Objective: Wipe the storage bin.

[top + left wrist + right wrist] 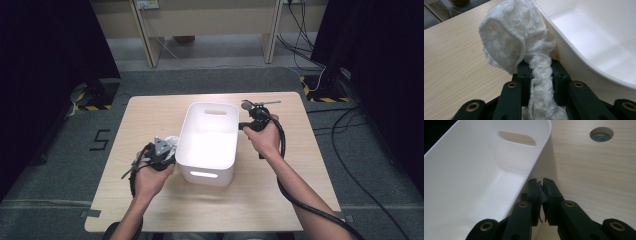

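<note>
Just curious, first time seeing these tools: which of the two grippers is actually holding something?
The left gripper, beside the white bin's left wall: its jaws clamp a bunched white knitted cloth. The right gripper, at the bin's other side, is shut with no cloth.

The counter [150,112] is viewed from above, facing forward; the white bin [192,142], seemingly inches away, is shared by both gripper views.

My left gripper [161,150] sits at about seven o'clock, its jaws clamped tight on a bunched white cloth [524,50]. My right gripper [254,120] sits at two o'clock, jaws nearly together, forearms reaching in from six o'clock.
</note>
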A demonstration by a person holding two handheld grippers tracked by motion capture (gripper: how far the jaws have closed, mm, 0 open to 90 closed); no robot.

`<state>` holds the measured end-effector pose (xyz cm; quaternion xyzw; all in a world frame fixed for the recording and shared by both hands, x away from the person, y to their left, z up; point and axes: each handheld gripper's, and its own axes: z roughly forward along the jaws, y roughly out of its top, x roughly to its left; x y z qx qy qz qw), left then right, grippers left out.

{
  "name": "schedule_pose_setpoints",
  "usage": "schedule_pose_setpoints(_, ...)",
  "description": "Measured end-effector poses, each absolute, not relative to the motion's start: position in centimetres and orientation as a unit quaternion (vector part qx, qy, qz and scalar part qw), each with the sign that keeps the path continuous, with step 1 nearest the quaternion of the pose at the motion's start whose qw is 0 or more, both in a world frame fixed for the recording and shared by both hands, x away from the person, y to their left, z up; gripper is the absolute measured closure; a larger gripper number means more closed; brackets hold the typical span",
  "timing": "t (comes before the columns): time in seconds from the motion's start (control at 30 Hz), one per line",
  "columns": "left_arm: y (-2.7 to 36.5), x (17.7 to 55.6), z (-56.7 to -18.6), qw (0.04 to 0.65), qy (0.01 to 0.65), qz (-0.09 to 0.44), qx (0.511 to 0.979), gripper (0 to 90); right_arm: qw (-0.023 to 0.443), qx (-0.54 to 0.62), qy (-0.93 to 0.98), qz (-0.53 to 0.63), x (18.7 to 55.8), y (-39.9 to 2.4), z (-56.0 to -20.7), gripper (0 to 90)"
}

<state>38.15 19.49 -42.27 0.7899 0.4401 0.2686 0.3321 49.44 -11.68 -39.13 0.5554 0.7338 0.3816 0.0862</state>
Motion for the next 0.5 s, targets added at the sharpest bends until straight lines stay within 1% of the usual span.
schedule_pose_setpoints(0.1,18.4,38.9,-42.3,0.332,0.432,0.266,0.795,72.8,0.102,0.566,0.73,0.368,50.6,-11.9,-39.0,82.5)
schedule_pose_setpoints(0.2,18.5,38.8,-42.2,0.335,0.423,0.263,0.8,72.7,0.107,0.567,0.728,0.372,50.2,-12.8,-38.7,80.6)
schedule_pose_setpoints(0.3,19.1,37.7,-42.2,0.336,0.41,0.254,0.809,72.7,0.112,0.556,0.729,0.383,48.4,-13.9,-38.2,79.6)
schedule_pose_setpoints(0.5,19.4,33.3,-42.1,0.345,0.384,0.248,0.819,72.7,0.113,0.532,0.729,0.415,44.3,-15.2,-37.2,76.9)
